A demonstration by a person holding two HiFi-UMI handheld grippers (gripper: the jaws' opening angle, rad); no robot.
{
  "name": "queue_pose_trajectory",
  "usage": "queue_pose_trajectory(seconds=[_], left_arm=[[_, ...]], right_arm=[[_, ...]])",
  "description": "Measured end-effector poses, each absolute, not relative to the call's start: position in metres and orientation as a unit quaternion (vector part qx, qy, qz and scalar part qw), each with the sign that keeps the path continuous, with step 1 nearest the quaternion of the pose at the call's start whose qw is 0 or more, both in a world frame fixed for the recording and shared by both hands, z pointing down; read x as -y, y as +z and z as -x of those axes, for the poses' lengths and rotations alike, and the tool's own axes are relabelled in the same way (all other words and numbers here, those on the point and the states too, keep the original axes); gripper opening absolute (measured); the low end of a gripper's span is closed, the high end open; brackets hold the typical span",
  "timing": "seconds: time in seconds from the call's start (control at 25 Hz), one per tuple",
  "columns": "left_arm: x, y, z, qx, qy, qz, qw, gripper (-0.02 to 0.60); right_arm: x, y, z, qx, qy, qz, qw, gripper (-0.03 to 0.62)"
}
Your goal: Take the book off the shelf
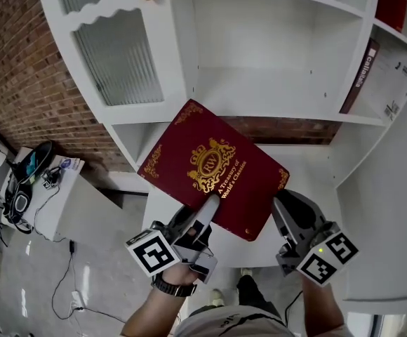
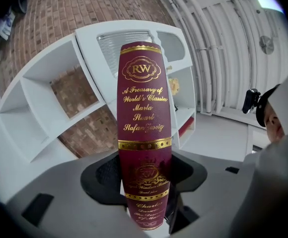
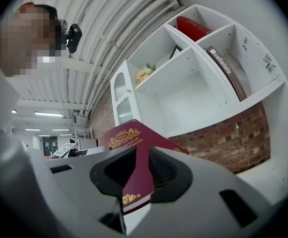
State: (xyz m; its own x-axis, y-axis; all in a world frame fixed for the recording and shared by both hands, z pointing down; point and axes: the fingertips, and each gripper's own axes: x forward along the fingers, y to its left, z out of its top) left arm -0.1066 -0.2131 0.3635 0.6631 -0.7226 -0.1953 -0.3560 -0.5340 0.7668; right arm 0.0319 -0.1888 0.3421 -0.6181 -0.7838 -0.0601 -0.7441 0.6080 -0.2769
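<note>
I see a maroon book [image 1: 214,170] with gold lettering held flat in the air in front of the white shelf unit [image 1: 259,111]. My left gripper [image 1: 203,213] is shut on its near edge. In the left gripper view the gold-printed spine of the book [image 2: 144,133] stands upright between the jaws of that gripper [image 2: 144,182], and both pads press on it. My right gripper [image 1: 281,202] is at the book's near right corner. In the right gripper view the book's cover [image 3: 134,138] and its white page edge sit between the closed-in pads of the right gripper [image 3: 136,177].
The shelf compartment behind the book is bare. A dark book [image 1: 358,72] leans in the right compartment and a red one [image 1: 393,2] stands above it. A ribbed glass cabinet door [image 1: 119,55] is at the left, beside a brick wall [image 1: 21,69]. A small table [image 1: 42,181] with cables stands lower left.
</note>
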Motion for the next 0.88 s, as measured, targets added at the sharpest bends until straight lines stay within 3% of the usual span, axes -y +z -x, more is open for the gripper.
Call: queue_pose_trajectory(seconds=[0.88], left_arm=[[0.108, 0.352, 0.138, 0.399, -0.128, -0.89, 0.178, 0.25]], right_arm=[[0.121, 0.344, 0.025, -0.892, -0.041, 0.448, 0.052, 0.048]])
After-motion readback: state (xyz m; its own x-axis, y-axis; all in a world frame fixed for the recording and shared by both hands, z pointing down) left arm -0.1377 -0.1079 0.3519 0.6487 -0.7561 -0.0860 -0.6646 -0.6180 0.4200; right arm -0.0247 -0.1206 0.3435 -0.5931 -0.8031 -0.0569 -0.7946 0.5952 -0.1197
